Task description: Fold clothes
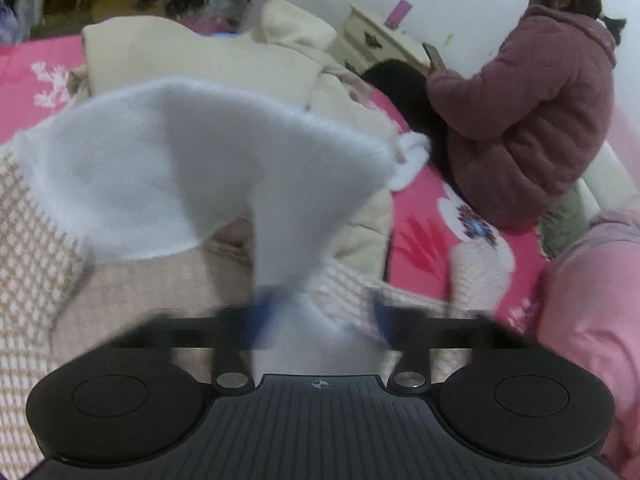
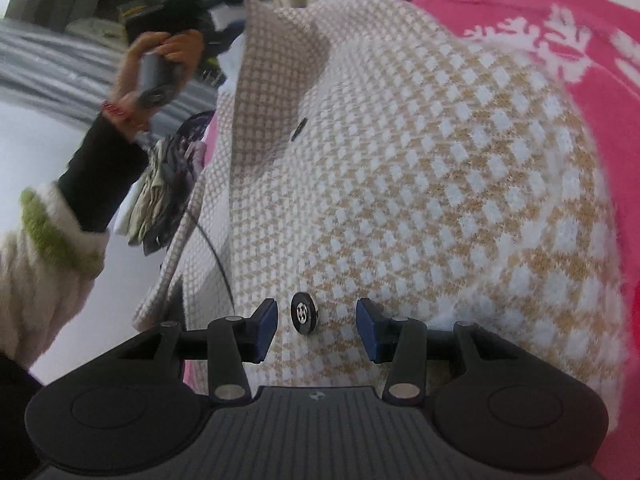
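A beige-and-white houndstooth knit cardigan [image 2: 420, 168] with black buttons [image 2: 303, 314] lies on the pink bedspread [image 2: 560, 12]. My right gripper [image 2: 316, 326] is open just above the cardigan, and one button shows between its blue pads [image 2: 266, 324]. In the left wrist view the cardigan's fluffy white lining [image 1: 192, 168] stands up in front of the camera, blurred. A bunch of it lies between the wide-apart fingers of my left gripper [image 1: 320, 320]. The houndstooth outer side [image 1: 28, 240] shows at the left.
Cream padded garments [image 1: 208, 52] are piled behind the cardigan. A person in a mauve coat [image 1: 532, 112] sits at the bed's far edge. A pink garment [image 1: 592, 300] lies at the right. The hand holding the left gripper [image 2: 164, 64] and crumpled clothes [image 2: 160, 200] are at the left.
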`<action>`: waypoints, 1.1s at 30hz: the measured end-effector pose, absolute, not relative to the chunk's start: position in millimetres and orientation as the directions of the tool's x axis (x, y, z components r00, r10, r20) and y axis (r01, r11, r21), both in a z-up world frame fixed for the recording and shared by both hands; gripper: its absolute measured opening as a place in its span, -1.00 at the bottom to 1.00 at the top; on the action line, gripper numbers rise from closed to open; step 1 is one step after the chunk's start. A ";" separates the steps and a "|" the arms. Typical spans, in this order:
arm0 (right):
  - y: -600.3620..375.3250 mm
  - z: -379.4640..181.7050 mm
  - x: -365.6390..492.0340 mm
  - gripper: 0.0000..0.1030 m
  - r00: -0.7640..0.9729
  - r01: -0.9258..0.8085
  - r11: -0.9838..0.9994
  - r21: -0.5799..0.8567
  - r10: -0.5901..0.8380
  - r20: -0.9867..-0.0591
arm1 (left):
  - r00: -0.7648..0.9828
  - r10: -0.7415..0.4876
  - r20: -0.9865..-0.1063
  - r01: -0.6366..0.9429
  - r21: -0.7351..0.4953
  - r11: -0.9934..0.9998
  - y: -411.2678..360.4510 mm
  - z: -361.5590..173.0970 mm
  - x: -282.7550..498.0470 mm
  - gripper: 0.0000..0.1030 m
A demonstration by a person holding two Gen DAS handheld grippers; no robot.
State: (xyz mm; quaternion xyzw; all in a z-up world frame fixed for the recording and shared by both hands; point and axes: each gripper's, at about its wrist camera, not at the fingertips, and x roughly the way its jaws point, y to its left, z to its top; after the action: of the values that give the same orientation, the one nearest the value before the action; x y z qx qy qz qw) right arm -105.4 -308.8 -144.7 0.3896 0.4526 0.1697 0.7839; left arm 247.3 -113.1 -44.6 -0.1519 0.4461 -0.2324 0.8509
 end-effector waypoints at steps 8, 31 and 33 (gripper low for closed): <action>-312.4 -146.0 -106.6 -0.10 0.521 0.044 0.646 0.762 0.636 -0.569 | 0.637 -0.537 -0.553 0.192 -0.561 0.806 6.2 -56.5 221.5 -1.00; -320.0 -120.6 -187.1 0.04 0.595 0.234 0.541 0.808 0.577 -0.559 | 0.297 -0.745 -0.597 0.298 -0.683 0.666 20.8 -93.2 113.4 0.38; -337.8 -119.4 -205.2 0.06 0.644 0.310 0.514 0.800 0.505 -0.574 | 0.278 -0.734 -0.620 0.297 -0.671 0.680 21.0 -98.6 97.7 0.38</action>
State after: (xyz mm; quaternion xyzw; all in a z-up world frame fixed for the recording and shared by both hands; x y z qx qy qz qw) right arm -205.2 -337.8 -119.4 0.4890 0.4168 0.0638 0.7636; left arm 97.7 21.0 -98.6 -0.2188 0.4989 -0.3352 0.7687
